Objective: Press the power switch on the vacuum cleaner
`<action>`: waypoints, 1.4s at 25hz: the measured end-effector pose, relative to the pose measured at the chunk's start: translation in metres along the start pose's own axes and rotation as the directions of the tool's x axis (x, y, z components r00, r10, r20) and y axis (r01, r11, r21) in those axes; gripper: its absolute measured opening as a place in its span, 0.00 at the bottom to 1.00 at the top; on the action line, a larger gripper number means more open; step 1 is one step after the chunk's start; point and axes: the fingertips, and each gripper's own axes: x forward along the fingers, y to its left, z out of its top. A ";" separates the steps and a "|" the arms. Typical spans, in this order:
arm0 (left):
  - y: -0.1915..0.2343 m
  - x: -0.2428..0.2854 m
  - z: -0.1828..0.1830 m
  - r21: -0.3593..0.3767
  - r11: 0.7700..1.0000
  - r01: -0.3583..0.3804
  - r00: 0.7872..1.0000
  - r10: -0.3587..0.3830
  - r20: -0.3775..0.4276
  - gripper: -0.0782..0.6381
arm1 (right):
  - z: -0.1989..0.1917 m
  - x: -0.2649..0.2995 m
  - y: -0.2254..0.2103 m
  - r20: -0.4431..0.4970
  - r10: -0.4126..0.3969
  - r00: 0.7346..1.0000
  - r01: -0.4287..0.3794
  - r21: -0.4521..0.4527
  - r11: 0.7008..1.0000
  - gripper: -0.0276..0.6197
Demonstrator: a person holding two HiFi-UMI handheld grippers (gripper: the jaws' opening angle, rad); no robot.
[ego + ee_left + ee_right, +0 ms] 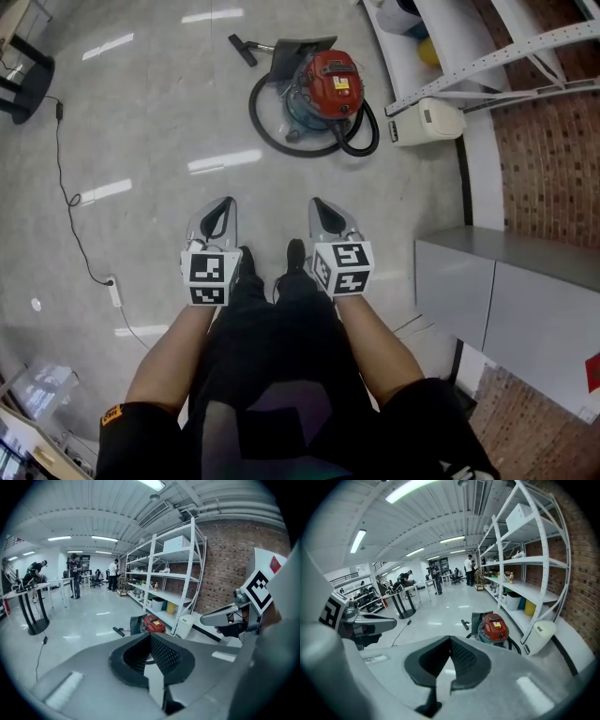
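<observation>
left tongs (226, 202) and right tongs (317, 202) seemingly closed, side by side

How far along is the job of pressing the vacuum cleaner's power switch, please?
Nothing looks done yet. The vacuum cleaner sits on the floor ahead, untouched. The left gripper and right gripper are shut and empty, nowhere near it. Approaching and pressing the switch remain.

One vacuum cleaner (328, 84); left claw (223, 208), right claw (322, 206) (two).

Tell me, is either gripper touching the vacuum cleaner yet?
No, the left gripper and right gripper hang by the person's shoes, with open floor between them and the vacuum cleaner.
</observation>
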 end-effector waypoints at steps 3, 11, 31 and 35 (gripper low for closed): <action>-0.026 -0.015 -0.003 0.029 0.999 0.038 0.999 -0.038 0.010 0.13 | -0.006 -0.026 0.003 0.021 -0.006 1.000 0.006 -0.005 1.000 0.03; -0.108 -0.049 -0.021 0.068 0.996 0.053 0.999 -0.053 0.006 0.13 | -0.032 -0.092 -0.017 0.091 0.013 0.996 -0.014 0.012 1.000 0.03; -0.204 -0.136 0.082 0.033 0.999 -0.038 0.954 0.026 0.300 0.13 | 0.030 -0.224 -0.021 0.343 0.075 0.936 -0.042 -0.104 0.994 0.03; -0.187 -0.157 0.070 0.024 0.998 -0.060 0.954 0.051 0.296 0.13 | 0.022 -0.230 -0.007 0.346 0.078 0.935 -0.042 -0.109 0.993 0.03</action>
